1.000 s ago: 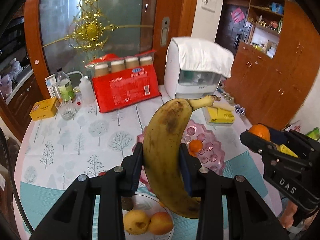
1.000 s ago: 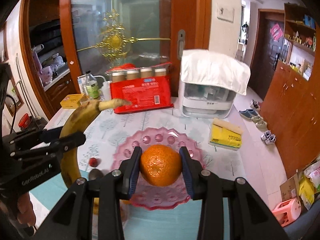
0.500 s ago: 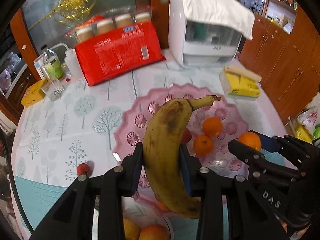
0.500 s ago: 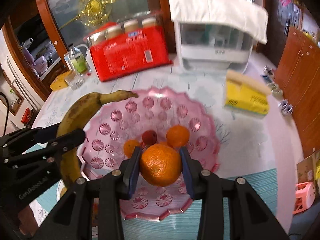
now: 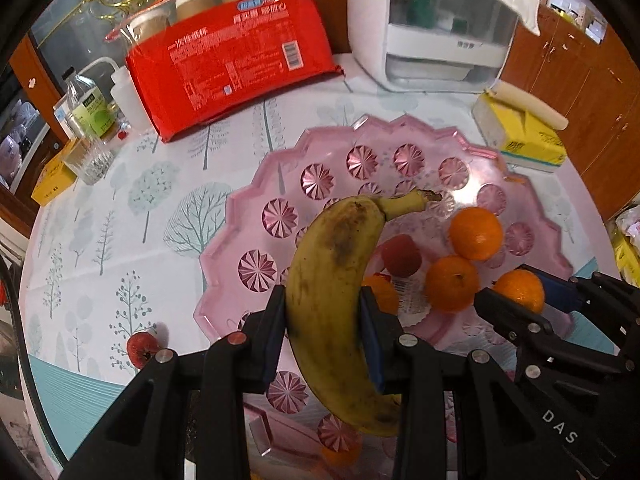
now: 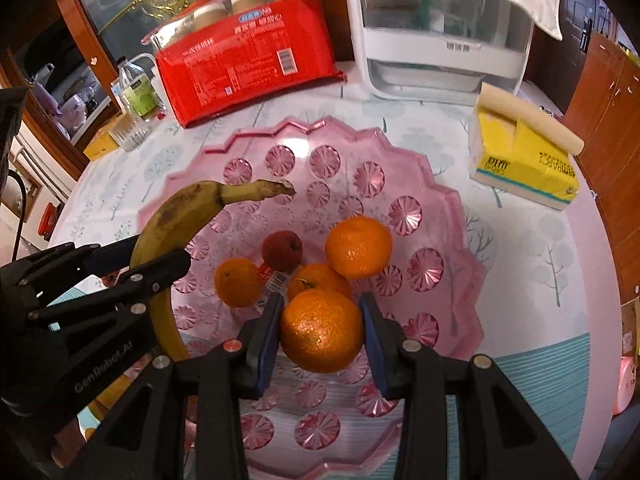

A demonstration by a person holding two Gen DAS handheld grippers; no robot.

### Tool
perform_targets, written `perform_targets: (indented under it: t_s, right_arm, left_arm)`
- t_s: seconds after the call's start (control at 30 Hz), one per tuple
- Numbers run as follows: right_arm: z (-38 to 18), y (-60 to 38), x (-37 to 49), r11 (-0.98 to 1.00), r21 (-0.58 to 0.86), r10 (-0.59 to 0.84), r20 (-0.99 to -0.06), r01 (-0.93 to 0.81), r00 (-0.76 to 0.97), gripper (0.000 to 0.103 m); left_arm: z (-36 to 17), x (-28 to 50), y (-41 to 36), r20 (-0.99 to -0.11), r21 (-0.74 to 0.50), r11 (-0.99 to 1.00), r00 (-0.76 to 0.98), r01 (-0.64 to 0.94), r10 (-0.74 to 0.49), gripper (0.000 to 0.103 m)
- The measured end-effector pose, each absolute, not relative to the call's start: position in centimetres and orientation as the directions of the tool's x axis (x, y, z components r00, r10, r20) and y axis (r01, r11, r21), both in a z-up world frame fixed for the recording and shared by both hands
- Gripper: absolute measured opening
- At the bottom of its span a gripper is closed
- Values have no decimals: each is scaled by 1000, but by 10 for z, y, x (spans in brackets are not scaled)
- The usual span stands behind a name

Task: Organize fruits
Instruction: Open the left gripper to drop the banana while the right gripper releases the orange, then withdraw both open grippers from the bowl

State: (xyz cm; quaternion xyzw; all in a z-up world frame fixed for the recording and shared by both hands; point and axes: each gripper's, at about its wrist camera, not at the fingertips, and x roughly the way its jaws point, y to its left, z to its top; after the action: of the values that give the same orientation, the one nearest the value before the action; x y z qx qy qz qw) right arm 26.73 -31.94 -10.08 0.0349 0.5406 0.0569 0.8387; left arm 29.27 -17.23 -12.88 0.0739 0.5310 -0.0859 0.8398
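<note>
My left gripper [image 5: 322,312] is shut on a spotted yellow banana [image 5: 332,280], held stem forward over the near left part of the pink faceted bowl [image 5: 248,196]. To its right, my right gripper [image 6: 322,320] is shut on an orange [image 6: 322,330] low over the bowl's [image 6: 452,196] near middle. In the bowl lie three oranges [image 6: 358,246] and a small red fruit [image 6: 282,250]. Another small red fruit [image 5: 142,348] sits on the tablecloth left of the bowl. In the right wrist view the left gripper [image 6: 140,264] and banana [image 6: 176,216] show at the left.
Behind the bowl lies a red pack of paper cups [image 5: 232,64], and a white appliance [image 5: 432,28] stands beside it. A yellow tissue pack [image 5: 520,136] is at the right. A glass [image 5: 88,160], a bottle [image 5: 90,110] and a yellow box [image 5: 52,180] crowd the far left edge.
Both grippers have come down and tilted toward the pink bowl, each still holding its fruit. The bowl now fills the middle of both views.
</note>
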Motion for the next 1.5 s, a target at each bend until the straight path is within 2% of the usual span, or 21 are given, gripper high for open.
perform_targets:
  t_s: [0.33,0.37,0.4,0.5,0.6,1.13,1.5]
  right_arm:
    - [-121,-318,268,993,112,119,-917,-40,380,40]
    - [-121,-317,267,993,110,117,-917,-42,382,41]
    - [-120,-317,266,993,114,122,-914,-44,388,43]
    - [-118,-319,264,993,117,120,-909,-32,399,45]
    - [-115,-323,261,993,119,114,-903,-15,415,46]
    - [-93,-321,248,991,136,118,-867,1,484,50]
    - [-67,-315,231,990,142,121,-841,0,527,50]
  left_arm:
    - [-142,292,-171,-908,35,970,414,239,-70,36]
    - [-140,291,-172,-904,35,968,421,249,-76,45]
    - [-139,289,-172,-901,40,966,427,256,-76,60]
    - [-134,285,-171,-883,95,965,469,243,-31,76]
    - [-131,283,-165,-882,87,970,471,228,-31,87]
    - [-106,260,-137,-871,52,986,491,157,-32,88]
    - [-79,223,-124,-837,111,984,547,140,17,88]
